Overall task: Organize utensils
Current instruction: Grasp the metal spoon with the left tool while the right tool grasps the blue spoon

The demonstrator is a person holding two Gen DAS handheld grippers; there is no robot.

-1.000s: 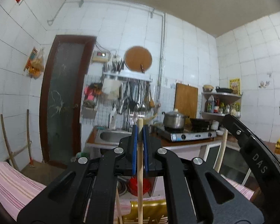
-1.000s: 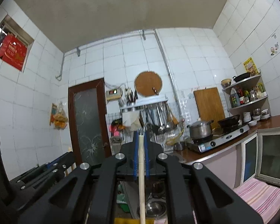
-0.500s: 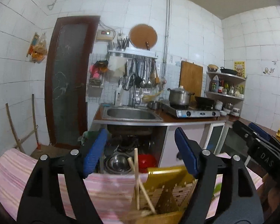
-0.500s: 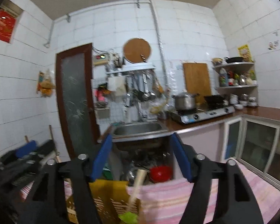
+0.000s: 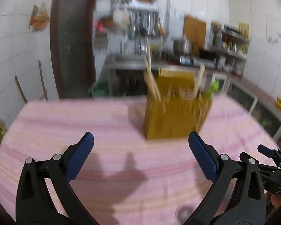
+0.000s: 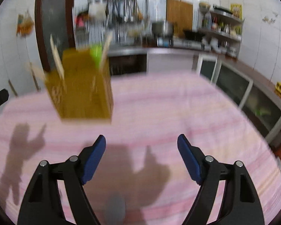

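A yellow utensil holder (image 5: 175, 110) stands on the pink striped tablecloth (image 5: 84, 123). Wooden chopsticks (image 5: 151, 82) and a wooden-handled utensil (image 5: 199, 79) with a green part (image 5: 212, 87) stick up out of it. My left gripper (image 5: 140, 150) is open and empty, back from the holder and above the cloth. In the right wrist view the holder (image 6: 82, 90) is at upper left, with the green utensil (image 6: 95, 56) in it. My right gripper (image 6: 141, 150) is open and empty above the cloth, to the holder's right. Both views are motion-blurred.
The right gripper shows at the left view's right edge (image 5: 267, 161). Behind the table are a sink counter (image 5: 133, 63), a stove with a pot (image 6: 163, 30), a shelf of bottles (image 6: 221, 26) and a brown door (image 5: 73, 37). A small round grey object (image 6: 115, 208) lies near the front edge.
Both grippers held wooden utensils upright one second ago, opened and let them go into the holder, and have now pulled back and tilted down so the table fills the view.
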